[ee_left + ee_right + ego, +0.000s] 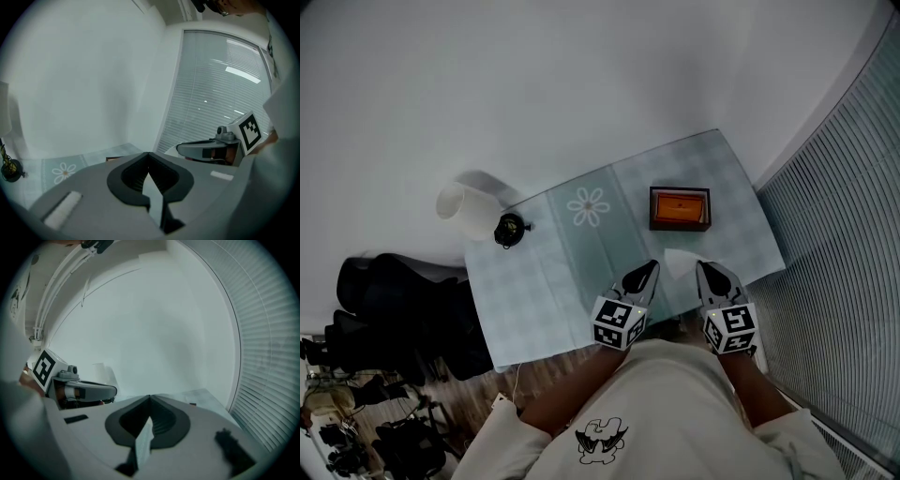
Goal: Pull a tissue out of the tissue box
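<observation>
In the head view the tissue box lies right of centre on the tablecloth, long axis running left to right, orange top facing up, well apart from our left gripper and right gripper lower in the frame. In the left gripper view the claw is pressed together on nothing. In the right gripper view the claw is also closed and empty, so we judge one should spread above the top opening, pinch only tissue, and pull straight up.
</observation>
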`<state>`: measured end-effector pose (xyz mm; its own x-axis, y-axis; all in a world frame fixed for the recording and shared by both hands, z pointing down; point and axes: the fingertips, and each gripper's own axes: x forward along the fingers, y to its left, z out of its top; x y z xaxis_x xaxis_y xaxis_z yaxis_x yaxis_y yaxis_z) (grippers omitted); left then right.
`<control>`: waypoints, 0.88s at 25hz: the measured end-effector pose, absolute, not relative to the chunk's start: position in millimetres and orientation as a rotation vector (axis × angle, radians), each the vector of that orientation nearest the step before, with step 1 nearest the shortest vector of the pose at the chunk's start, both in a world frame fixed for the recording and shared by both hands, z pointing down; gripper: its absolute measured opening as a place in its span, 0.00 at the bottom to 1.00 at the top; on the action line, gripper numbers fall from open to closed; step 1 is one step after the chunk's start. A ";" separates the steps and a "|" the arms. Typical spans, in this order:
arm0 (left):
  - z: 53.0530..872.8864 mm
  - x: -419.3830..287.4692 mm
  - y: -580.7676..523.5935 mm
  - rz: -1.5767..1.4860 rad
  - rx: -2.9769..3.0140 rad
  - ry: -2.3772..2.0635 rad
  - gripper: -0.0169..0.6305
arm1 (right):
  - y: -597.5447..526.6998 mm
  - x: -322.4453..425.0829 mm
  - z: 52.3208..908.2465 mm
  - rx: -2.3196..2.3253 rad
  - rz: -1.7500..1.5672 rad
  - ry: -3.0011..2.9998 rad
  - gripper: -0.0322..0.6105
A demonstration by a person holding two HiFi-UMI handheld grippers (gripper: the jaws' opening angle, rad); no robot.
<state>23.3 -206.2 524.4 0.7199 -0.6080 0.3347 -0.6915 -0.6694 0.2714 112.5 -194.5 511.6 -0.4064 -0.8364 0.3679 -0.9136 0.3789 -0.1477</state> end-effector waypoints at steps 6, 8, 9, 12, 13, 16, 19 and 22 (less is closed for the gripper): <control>524.5 25.3 -204.6 0.301 2.536 -0.993 0.04 | -193.5 110.5 507.3 1.565 0.495 -2.414 0.07; 524.7 25.2 -205.2 0.297 2.535 -0.993 0.04 | -193.4 110.2 507.8 1.565 0.493 -2.415 0.07; 524.9 24.9 -205.4 0.295 2.533 -0.993 0.04 | -193.4 110.2 507.9 1.565 0.492 -2.414 0.07; 524.7 24.6 -204.9 0.292 2.526 -0.993 0.04 | -192.7 111.4 506.4 1.567 0.487 -2.411 0.07; 524.3 25.0 -204.8 0.291 2.525 -0.992 0.04 | -192.4 112.3 506.0 1.569 0.486 -2.409 0.07; 523.8 26.6 -205.1 0.288 2.523 -0.990 0.04 | -192.6 114.9 506.0 1.574 0.486 -2.405 0.07; 526.3 28.6 -205.1 0.292 2.521 -0.986 0.04 | -193.5 117.0 507.5 1.580 0.486 -2.403 0.07; 527.6 30.4 -204.2 0.294 2.518 -0.982 0.04 | -193.2 117.9 508.1 1.581 0.492 -2.404 0.07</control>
<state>30.4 -204.2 527.6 0.7283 -0.5950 0.3400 -0.6839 -0.6624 0.3057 117.9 -193.2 508.1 -0.3959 -0.8441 0.3616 -0.9183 0.3644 -0.1548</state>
